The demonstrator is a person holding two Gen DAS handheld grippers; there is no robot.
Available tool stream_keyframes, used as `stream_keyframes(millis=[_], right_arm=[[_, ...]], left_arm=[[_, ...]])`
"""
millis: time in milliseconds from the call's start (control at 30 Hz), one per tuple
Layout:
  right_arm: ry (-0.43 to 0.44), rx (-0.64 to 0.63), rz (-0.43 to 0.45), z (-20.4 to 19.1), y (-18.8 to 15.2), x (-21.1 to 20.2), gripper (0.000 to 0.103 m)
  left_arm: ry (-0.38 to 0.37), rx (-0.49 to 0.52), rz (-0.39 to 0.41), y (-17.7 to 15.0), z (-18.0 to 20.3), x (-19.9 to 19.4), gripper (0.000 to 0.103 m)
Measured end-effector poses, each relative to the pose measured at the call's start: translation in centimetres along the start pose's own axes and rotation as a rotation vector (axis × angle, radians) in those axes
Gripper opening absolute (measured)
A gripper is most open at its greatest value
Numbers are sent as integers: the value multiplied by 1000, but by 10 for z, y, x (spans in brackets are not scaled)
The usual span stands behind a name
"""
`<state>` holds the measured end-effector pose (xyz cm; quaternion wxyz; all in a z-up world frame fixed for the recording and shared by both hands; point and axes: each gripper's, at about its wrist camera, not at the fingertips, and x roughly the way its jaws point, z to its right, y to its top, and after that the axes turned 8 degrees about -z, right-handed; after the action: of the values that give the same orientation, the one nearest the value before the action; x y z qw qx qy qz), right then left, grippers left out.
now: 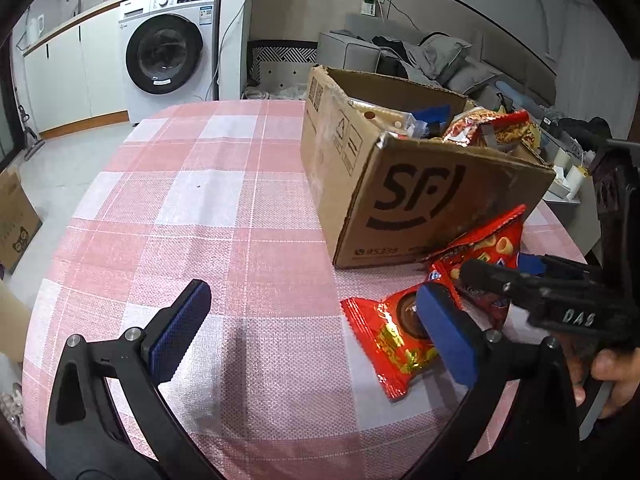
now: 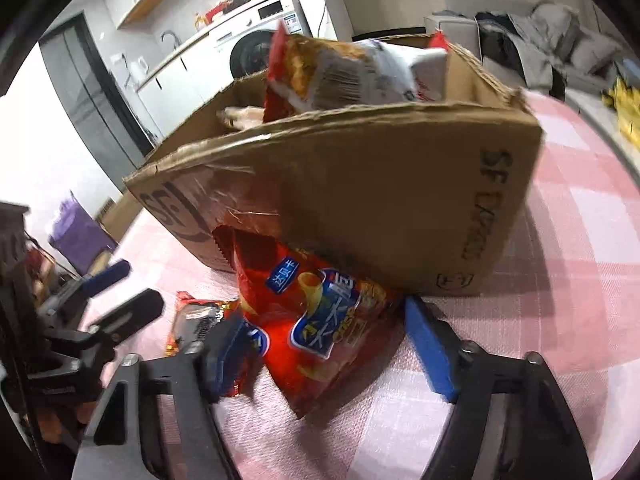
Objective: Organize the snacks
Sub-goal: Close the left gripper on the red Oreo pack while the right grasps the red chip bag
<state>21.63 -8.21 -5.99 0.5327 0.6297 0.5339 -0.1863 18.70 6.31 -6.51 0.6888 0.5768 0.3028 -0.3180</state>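
Brown cardboard box [image 1: 404, 184] upper right mostly filled; two red foil snack bags [image 2: 320, 324] remain, both grippers' jaws wide, empty.

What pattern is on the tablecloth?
The tablecloth has pink and white checks, clearest in the left wrist view.

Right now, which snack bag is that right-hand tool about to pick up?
Find the cardboard box on the pink checked tablecloth. Leaning against its front is a red crisps bag, between the right gripper pads. Unlike the flatter red packet beside it, it shows a blue label.
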Motion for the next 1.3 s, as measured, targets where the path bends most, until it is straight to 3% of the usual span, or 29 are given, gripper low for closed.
stream_keyframes(millis=[100, 367, 767, 967, 1167, 1300], right_arm=[[37, 31, 6, 12, -2, -6, 62], [27, 24, 47, 17, -20, -32, 61], [23, -6, 139, 22, -38, -69, 61], [24, 24, 149, 28, -46, -76, 61], [46, 40, 151, 30, -47, -79, 61], [46, 43, 151, 32, -47, -79, 61]], left_arm=[[-2, 0, 1, 0, 1, 0, 102], [-10, 30, -12, -3, 6, 2, 102], [-163, 48, -87, -9, 25, 7, 102], [-162, 60, -118, -14, 38, 11, 102], [-84, 98, -172, -19, 57, 23, 102], [-95, 113, -166, -21, 63, 22, 99]])
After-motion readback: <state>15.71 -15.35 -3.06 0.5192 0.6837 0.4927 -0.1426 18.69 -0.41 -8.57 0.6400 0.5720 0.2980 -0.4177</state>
